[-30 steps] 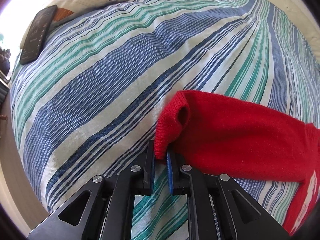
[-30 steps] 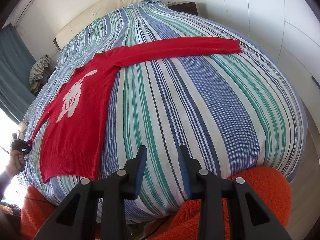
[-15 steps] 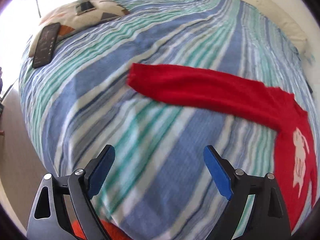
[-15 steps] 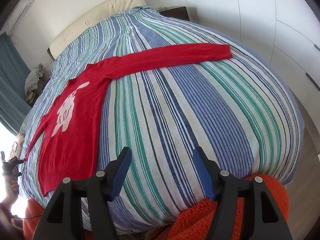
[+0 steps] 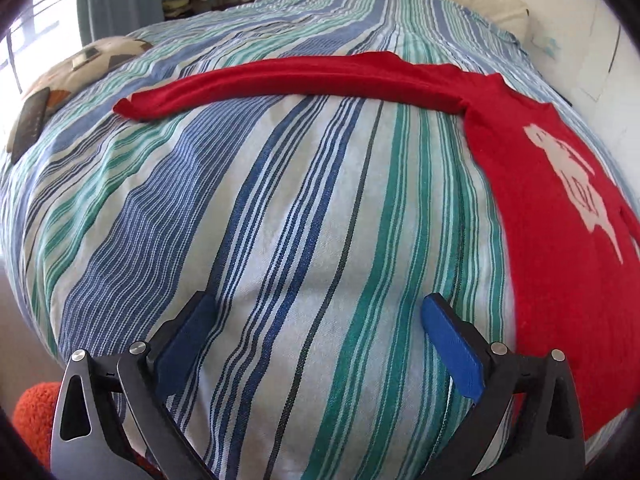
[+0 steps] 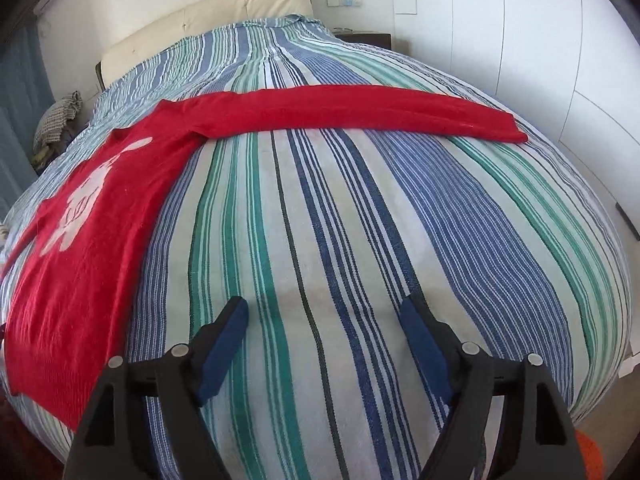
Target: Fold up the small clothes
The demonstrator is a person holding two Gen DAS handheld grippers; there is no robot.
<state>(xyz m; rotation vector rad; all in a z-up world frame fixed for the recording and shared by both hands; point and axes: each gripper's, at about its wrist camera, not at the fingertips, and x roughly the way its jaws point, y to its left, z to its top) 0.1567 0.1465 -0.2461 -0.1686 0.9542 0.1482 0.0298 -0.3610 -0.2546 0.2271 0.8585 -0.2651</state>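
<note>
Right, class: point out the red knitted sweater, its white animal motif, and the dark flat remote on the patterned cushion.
red knitted sweater (image 6: 80,280), right wrist view, on its body panel.
white animal motif (image 5: 576,184), left wrist view, on its middle.
dark flat remote (image 5: 28,124), left wrist view, on its face.

Left gripper (image 5: 316,312): a second ago its fingers (image 5: 452,348) pinch the cuff of the red sweater (image 5: 560,216); now the cuff is released and lies flat on the striped bed (image 5: 280,220), the sleeve stretched out, well ahead of the gripper. Jaws have just been opening, nothing between them. Right gripper (image 6: 324,320): jaws have just been opening from narrow to wide, empty over the bed; the sweater's other sleeve now appears closer in its view.
</note>
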